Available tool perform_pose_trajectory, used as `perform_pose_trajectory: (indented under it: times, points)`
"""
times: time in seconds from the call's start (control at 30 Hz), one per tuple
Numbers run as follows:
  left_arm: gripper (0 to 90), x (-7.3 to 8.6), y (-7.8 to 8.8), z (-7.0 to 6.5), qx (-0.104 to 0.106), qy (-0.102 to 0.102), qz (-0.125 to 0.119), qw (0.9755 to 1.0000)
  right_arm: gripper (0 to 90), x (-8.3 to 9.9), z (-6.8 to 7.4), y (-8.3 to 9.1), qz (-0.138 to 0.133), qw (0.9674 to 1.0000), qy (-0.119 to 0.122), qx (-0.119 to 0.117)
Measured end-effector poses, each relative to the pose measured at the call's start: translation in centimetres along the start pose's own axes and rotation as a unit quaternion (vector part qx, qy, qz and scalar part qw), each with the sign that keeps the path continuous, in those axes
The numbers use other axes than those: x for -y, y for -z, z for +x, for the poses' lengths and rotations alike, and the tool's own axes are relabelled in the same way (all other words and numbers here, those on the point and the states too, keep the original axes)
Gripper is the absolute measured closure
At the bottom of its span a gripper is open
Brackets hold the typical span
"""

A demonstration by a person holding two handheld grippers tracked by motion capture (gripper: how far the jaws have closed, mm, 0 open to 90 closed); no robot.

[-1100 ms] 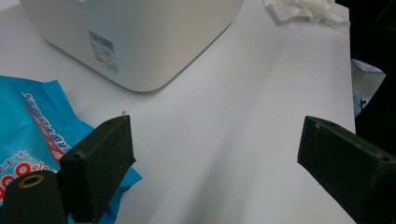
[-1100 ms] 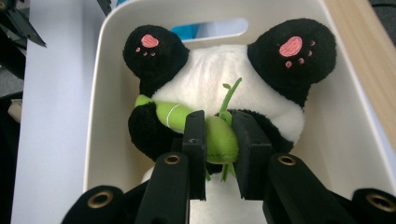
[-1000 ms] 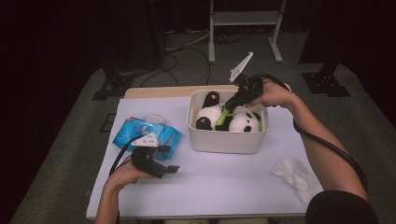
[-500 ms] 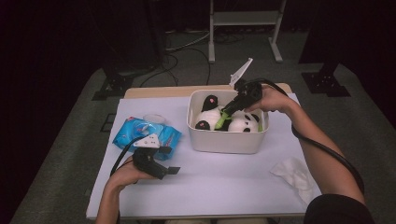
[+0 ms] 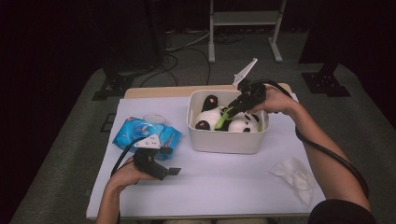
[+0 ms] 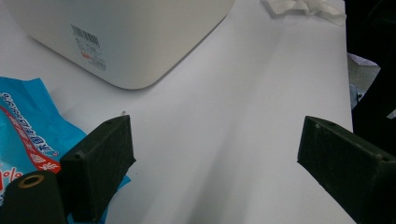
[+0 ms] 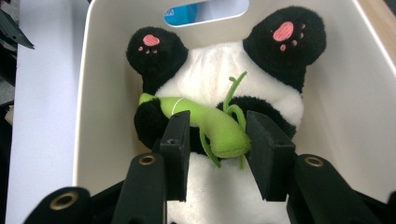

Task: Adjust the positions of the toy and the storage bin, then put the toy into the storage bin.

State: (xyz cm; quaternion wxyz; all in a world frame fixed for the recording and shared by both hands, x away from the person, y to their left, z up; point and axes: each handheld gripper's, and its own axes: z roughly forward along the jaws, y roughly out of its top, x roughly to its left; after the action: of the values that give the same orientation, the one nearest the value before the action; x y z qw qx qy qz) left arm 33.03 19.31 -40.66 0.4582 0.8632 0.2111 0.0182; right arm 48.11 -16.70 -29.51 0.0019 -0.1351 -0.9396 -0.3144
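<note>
One panda [image 5: 233, 120], plush, lying on its back in one white bin [image 5: 227, 140] at table centre. Two black feet with pink pads point to 12 o'clock in the right gripper view. One green bamboo stalk [image 7: 205, 123] lies across its belly.

One blue wipes pack [image 5: 145, 134] at 9 o'clock of the bin, just beside it. One crumpled tissue [image 5: 294, 173] at 4 o'clock of the bin, well apart.

Right gripper [image 5: 229, 112]: hand over the bin's 1 o'clock corner, forearm running in from 5 o'clock, jaws angled down into the bin. Jaws have just been opening; they straddle the stalk's thick end, and whether the pads still touch it I cannot tell. Grip looks released.

Left gripper [image 5: 172, 171]: hand resting low on the table at 7 o'clock of the bin, jaws pointing to 3 o'clock. Spread wide, nothing between them but bare table [image 6: 261, 116].
</note>
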Motion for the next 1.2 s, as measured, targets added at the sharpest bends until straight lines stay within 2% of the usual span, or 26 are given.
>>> perform_pose_trajectory:
  times: [0.13, 0.5, 0.7, 0.93, 1.2]
  points:
    - [10.0, 0.0, 0.0, 0.0, -0.001, 0.0, -0.001, 1.0, 57.7, 0.0, 0.3, 0.4, -0.001, 1.0, 0.001, 0.005]
    - [10.0, 0.0, -0.2, 0.0, 0.003, -0.001, -0.004, 1.0, 50.6, 0.2, 1.4, 3.1, -0.033, 0.9992, -0.003, 0.022]
    - [10.0, -0.2, -0.5, -0.1, 0.008, -0.004, 0.0, 1.0, 49.8, 1.0, 2.7, 4.5, -0.04, 0.9988, 0.004, 0.029]
    - [10.0, -0.4, -0.6, -0.3, 0.01, -0.008, -0.002, 0.9999, 49.3, 2.0, 3.9, 5.6, -0.045, 0.9984, -0.002, 0.033]
    - [10.0, -0.6, -0.7, -0.5, 0.01, -0.011, -0.003, 0.9999, 48.5, 2.9, 4.7, 6.4, -0.05, 0.9979, -0.005, 0.041]
